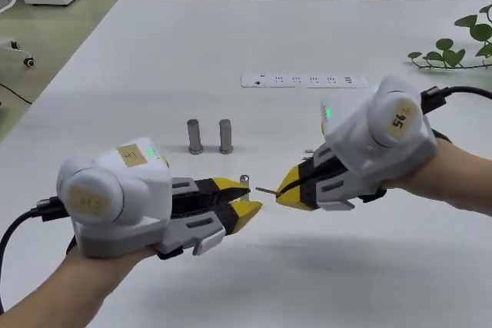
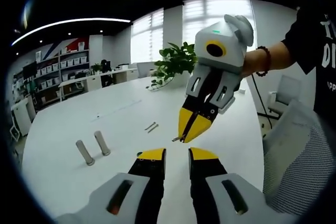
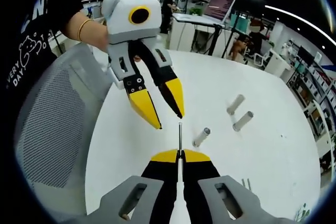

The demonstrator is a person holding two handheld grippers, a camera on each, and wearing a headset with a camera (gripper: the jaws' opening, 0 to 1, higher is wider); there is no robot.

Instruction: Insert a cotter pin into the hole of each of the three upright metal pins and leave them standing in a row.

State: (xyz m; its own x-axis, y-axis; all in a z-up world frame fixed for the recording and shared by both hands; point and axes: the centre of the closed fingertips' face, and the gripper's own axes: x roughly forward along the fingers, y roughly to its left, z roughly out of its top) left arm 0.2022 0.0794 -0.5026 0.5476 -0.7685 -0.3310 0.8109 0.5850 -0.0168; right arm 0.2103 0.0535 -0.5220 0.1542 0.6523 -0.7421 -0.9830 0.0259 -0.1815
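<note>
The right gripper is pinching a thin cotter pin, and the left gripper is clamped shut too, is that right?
Not quite. The right gripper does pinch the thin cotter pin, but the left gripper is open, not clamped shut: the left gripper view shows its two jaws standing apart.

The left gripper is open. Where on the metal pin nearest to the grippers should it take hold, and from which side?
Take the nearest metal pin low on its round shaft, coming level from the left gripper's own side. It stands upright, apart from the other two pins, and the right gripper holds a cotter pin close by, so the top probably should stay free.
</note>
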